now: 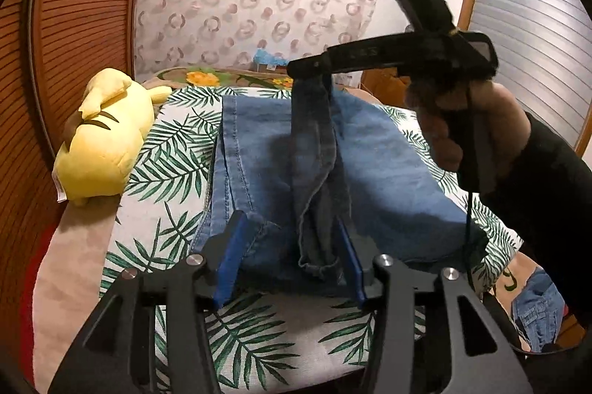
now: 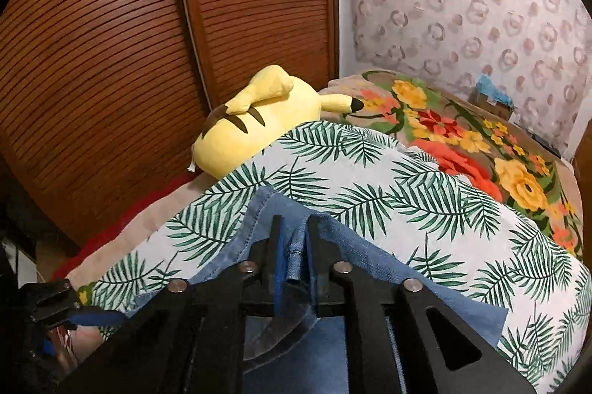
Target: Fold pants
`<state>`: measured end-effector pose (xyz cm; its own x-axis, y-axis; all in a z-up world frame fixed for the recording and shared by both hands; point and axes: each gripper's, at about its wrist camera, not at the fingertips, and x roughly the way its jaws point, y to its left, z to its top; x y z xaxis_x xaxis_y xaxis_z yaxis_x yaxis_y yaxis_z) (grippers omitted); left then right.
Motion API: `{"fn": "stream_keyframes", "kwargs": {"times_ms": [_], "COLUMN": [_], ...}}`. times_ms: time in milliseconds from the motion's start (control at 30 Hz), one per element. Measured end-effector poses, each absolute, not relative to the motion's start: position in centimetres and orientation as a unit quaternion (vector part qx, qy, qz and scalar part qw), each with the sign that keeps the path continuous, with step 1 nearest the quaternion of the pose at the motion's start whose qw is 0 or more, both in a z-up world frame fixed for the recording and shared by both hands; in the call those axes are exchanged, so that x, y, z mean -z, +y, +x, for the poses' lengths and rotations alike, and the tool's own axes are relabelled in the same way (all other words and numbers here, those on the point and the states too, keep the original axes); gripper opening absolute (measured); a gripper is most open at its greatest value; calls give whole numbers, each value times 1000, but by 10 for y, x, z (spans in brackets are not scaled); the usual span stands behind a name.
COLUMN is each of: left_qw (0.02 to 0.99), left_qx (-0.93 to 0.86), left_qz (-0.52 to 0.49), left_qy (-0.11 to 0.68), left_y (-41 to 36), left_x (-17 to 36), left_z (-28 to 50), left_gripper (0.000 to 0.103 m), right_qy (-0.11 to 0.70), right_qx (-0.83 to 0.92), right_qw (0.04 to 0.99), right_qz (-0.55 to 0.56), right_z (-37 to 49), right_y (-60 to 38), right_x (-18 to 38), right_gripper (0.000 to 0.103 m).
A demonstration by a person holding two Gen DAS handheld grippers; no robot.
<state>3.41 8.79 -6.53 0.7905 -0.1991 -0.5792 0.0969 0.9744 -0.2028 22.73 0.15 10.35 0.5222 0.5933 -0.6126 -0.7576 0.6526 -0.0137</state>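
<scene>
No legible writing shows anywhere. The blue jeans (image 1: 259,150) lie on the palm-leaf cloth (image 1: 177,142) over the bed. The left claw (image 1: 288,261) gapes wide around bunched denim, gripping nothing. The right claw (image 2: 294,238) pinches a denim fold. Only the left view shows the person's hand (image 1: 455,127); only the right shows the floral blanket (image 2: 462,135). The Pikachu plush (image 2: 259,120) lies beside the cloth.

Your right gripper (image 1: 314,66): motion-blurred in the left wrist view. Jeans (image 2: 333,338): largely hidden beneath its frame in the right wrist view. Second denim item (image 1: 538,309): cut off by your arm.
</scene>
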Motion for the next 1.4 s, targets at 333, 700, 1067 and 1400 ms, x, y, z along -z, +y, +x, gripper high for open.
{"fn": "stream_keyframes", "kwargs": {"times_ms": [333,700,1067,1400], "left_qw": [941,937,937,943], "left_qx": [94,56,50,54], "left_qz": [-63,-45,-34,-34], "left_qy": [318,341,344,327], "left_y": [71,70,61,58], "left_x": [68,77,78,61], "left_z": [40,49,52,46], "left_gripper": [49,49,49,84], "right_qy": [258,310,326,322], "right_qx": [-385,-333,-296,-292], "right_qw": [877,882,893,899], "right_qz": [-128,-121,-93,-50], "right_z": [188,164,124,90], "right_y": [-54,-129,-174,-212], "right_x": [-106,-48,-23,-29], "right_gripper": [36,36,36,36]}}
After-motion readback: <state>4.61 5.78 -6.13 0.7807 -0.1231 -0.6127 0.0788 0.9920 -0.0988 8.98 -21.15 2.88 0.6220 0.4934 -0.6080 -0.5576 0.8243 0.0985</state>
